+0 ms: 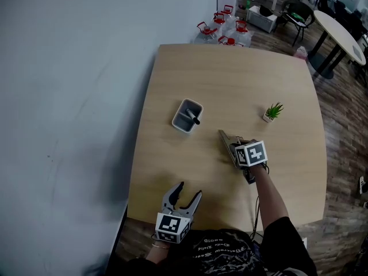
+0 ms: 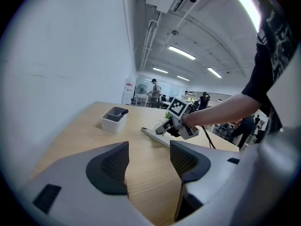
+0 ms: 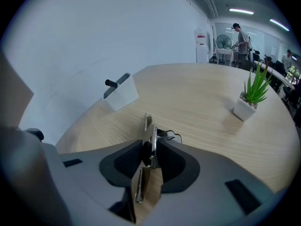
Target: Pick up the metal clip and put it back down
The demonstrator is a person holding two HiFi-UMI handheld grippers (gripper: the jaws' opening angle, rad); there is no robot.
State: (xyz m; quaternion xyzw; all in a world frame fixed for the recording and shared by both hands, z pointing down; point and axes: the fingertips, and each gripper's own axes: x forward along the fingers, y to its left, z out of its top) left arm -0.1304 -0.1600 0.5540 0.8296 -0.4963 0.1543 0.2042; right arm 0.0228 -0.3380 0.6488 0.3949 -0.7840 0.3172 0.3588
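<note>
Item one: metal clip (image 1: 228,140), long and flat, near the middle of the wooden table (image 1: 230,79), angled toward the white tray (image 1: 187,115). We find it clamped edge-on between the pads of the right gripper (image 1: 234,147), whose jaws stand narrow and press on both of its faces. The steep downward tilt lets the pads reach a thin piece lying low. In the right gripper view the clip (image 3: 149,140) runs straight out ahead of the jaws, so we judge the grip taken and the lift about due. We cannot tell whether its far tip has left the wood. Item two: left gripper (image 1: 190,191), jaws wide with nothing between them, held over the table's near edge. We judge it parked there, out of the working hand's way. Item three: tray holding a black pen (image 1: 194,118), well apart from the clip. Item four: small potted plant (image 1: 273,111), off to the right, clear of the work.
</note>
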